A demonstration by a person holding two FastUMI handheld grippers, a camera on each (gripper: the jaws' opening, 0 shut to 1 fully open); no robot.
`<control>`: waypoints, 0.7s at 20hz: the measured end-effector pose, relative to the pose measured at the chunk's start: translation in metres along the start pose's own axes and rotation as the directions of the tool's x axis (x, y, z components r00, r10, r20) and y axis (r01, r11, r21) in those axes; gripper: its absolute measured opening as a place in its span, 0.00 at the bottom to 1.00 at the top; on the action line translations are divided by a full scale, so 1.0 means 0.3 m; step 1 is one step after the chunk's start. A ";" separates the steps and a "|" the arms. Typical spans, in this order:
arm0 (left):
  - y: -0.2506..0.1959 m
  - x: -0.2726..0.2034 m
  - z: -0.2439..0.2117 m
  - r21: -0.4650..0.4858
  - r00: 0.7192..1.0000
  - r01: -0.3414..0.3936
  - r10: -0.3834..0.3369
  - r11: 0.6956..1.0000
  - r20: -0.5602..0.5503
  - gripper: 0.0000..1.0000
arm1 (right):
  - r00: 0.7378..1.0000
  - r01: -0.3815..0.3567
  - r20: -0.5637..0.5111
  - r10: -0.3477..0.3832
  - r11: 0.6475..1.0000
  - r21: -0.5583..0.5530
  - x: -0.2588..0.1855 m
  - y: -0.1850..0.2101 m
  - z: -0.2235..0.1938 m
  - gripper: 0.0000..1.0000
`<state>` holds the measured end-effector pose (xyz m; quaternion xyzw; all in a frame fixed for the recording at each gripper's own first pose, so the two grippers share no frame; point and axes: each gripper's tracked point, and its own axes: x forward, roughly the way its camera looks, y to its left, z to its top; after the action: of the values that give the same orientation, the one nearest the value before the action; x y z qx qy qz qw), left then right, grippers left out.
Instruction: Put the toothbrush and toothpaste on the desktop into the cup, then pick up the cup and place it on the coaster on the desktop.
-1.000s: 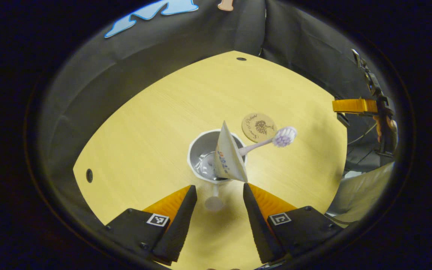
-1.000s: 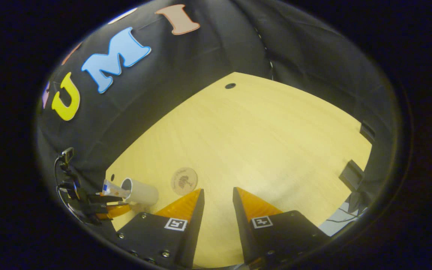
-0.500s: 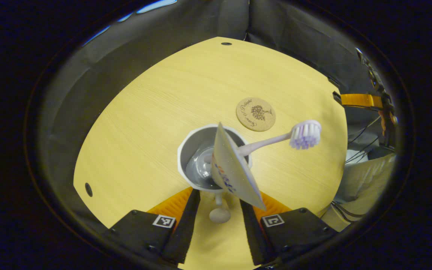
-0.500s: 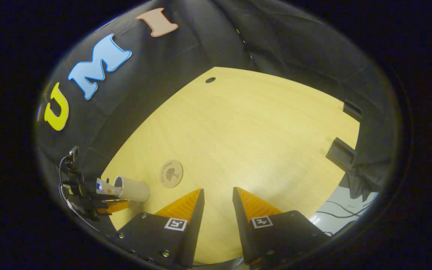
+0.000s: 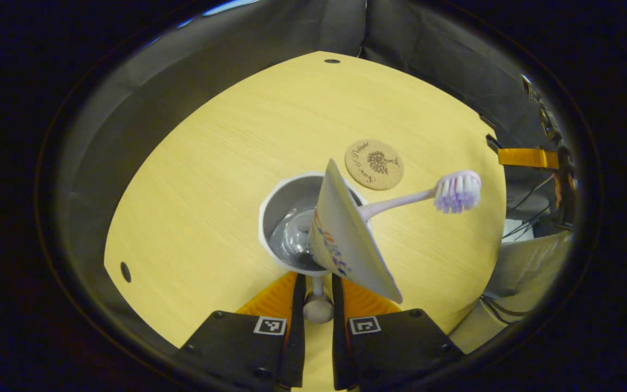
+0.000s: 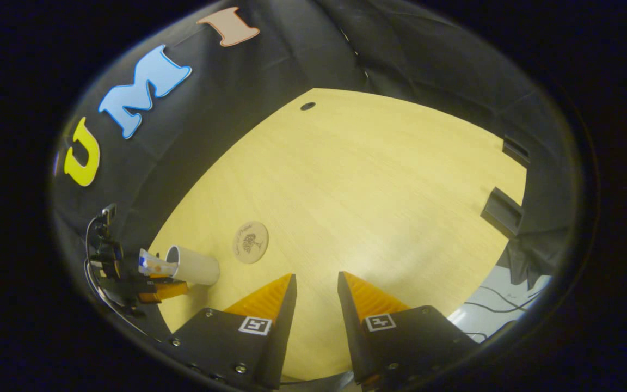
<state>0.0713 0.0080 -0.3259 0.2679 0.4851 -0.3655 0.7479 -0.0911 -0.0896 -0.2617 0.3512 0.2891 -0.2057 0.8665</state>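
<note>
The tabletop (image 5: 210,163) carries the white cup (image 5: 286,218), holding toothpaste tube (image 5: 346,245) and toothbrush (image 5: 455,191); the cork coaster (image 5: 374,164) lies just beyond. The left tongs (image 5: 318,305) are pinched onto the cup's handle knob. The right tongs (image 6: 316,288) are parted, holding nothing.

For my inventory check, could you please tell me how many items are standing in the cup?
2: the toothbrush, leaning right with its bristles over the rim of the cup, and the toothpaste, leaning toward the left gripper. Nothing else shows inside.
</note>
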 end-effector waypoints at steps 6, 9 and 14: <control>-0.010 0.005 -0.006 -0.007 1.000 -0.020 0.020 1.000 0.025 0.28 | 1.000 0.007 -0.010 -0.007 1.000 0.022 0.004 -0.020 0.006 0.48; -0.013 -0.003 -0.010 -0.031 0.999 -0.025 0.026 0.999 0.045 0.22 | 1.000 0.007 -0.013 -0.006 1.000 0.028 -0.001 -0.021 0.006 0.48; -0.013 -0.015 0.003 -0.041 0.997 -0.028 0.031 0.999 0.073 0.22 | 1.000 0.008 -0.022 -0.007 1.000 0.024 -0.001 -0.024 0.003 0.48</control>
<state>0.0676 0.0063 -0.3216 0.2465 0.4601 -0.3542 0.7759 -0.0951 -0.0950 -0.2646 0.3627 0.2974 -0.2085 0.8582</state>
